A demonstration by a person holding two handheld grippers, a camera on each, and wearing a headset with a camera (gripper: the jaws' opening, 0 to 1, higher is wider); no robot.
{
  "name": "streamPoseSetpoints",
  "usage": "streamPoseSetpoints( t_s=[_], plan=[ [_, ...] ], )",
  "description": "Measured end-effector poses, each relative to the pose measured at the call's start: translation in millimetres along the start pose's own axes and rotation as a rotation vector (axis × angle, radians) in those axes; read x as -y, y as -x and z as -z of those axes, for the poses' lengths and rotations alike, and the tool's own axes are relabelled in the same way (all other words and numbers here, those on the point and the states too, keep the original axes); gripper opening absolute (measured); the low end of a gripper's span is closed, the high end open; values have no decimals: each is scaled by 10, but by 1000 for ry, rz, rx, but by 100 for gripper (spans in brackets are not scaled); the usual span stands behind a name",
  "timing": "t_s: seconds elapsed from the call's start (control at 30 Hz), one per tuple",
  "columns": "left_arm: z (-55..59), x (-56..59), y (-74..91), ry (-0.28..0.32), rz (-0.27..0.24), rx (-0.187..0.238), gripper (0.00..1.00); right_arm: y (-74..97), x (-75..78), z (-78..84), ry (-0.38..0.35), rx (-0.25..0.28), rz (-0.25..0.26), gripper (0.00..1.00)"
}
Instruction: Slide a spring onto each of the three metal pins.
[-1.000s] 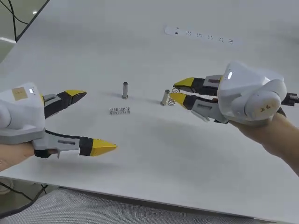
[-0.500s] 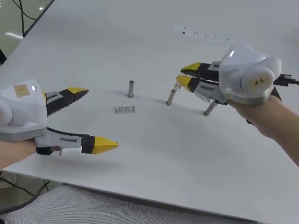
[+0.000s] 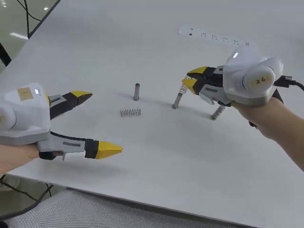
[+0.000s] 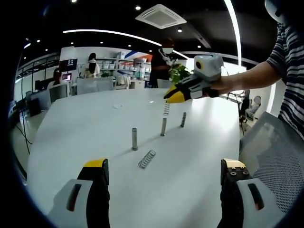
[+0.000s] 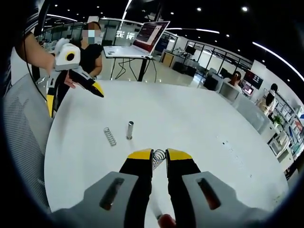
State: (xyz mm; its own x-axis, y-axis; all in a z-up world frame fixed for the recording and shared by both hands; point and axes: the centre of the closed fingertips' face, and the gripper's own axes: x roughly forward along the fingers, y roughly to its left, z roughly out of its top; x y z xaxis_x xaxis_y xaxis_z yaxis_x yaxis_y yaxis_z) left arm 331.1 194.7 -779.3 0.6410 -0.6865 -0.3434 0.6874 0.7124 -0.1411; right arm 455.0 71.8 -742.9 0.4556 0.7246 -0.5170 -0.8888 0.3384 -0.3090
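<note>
Three metal pins stand on the white table [image 3: 156,161]. The left pin [image 3: 137,91] is bare. The middle pin [image 3: 176,100] is bare too, and the right pin [image 3: 217,112] wears a spring. My right gripper [image 3: 191,79] is shut on a spring [image 3: 183,88] that hangs just above the middle pin; the held spring [image 5: 158,156] sits between its yellow tips. A loose spring [image 3: 130,112] lies near the left pin. Near the front edge my left gripper [image 3: 96,123] is open and holds nothing, its jaws wide apart [image 4: 164,166] facing the pins [image 4: 134,138].
A white power strip [image 3: 213,38] lies at the back of the table. A grey mesh chair [image 3: 71,211] sits below the table's front edge. Other people and desks show in the room behind [image 4: 90,66].
My right gripper has lifted the spring from table level beside the middle pin to just above its top. The left gripper has stayed open in place. The camera shifted slightly.
</note>
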Motion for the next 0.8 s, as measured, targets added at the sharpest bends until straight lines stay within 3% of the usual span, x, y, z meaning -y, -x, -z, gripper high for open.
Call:
streamPoseSetpoints(
  t_s=[0.8],
  plan=[
    [-24, -20, -23, 14, 1, -7, 96, -114, -49, 161, 1, -40, -27, 12]
  ],
)
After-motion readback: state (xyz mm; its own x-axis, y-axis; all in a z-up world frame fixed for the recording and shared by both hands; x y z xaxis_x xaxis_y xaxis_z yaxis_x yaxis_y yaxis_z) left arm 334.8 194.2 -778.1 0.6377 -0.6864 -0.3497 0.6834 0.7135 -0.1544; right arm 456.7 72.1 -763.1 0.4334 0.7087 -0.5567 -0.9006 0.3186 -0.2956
